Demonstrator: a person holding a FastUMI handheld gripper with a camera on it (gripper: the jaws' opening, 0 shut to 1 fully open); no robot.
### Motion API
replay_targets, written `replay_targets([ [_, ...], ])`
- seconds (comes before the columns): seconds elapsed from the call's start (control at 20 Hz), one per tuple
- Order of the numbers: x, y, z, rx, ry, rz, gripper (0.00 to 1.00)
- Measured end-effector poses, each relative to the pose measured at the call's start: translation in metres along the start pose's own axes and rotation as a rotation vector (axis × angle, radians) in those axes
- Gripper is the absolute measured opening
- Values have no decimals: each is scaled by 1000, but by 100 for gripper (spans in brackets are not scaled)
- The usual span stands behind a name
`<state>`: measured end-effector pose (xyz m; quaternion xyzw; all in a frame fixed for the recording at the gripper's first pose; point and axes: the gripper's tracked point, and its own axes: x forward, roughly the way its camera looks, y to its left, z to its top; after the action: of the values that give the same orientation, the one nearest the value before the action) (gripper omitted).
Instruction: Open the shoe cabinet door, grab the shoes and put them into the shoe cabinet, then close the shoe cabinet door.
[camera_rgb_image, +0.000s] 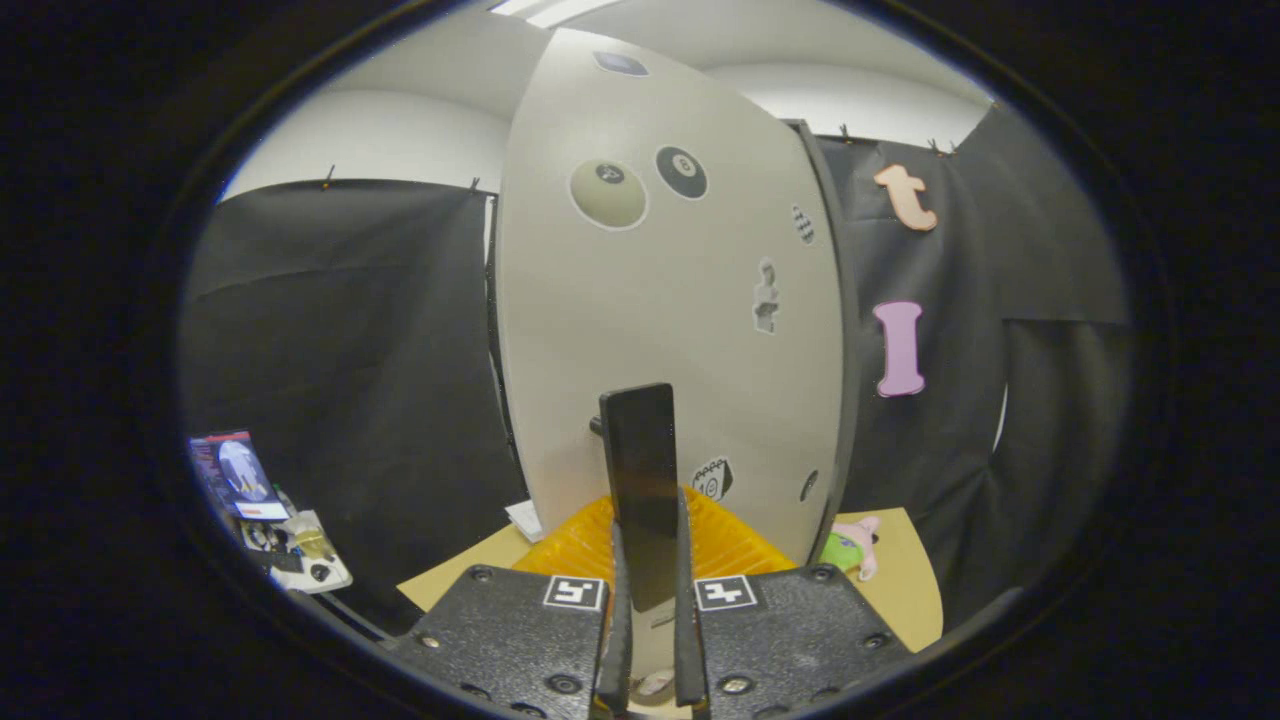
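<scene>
Shoe cabinet door (670, 300), pale, smooth, stickered; its flat black handle (640, 480) clamped between gripper (650, 600) fingers

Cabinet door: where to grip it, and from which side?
By the black handle, a flat upright bar standing off the cabinet door. Come straight at the door face, one finger on each side of the bar. The gripper already sits that way, shut on the handle.

Glossy black handle (640, 490) between textured black plastic fingers (615, 640); smooth matt cabinet door (660, 320) carries stickers.
</scene>
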<state>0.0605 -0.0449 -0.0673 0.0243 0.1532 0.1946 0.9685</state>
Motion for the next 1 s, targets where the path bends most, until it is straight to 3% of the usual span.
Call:
replay_targets([
  [0.4,-20,-24,0,-19,-2,-81,15],
  [0.75,-59,-109,6,-82,-47,-356,4],
  [1.0,-63,-137,7,-6,-43,-278,4],
])
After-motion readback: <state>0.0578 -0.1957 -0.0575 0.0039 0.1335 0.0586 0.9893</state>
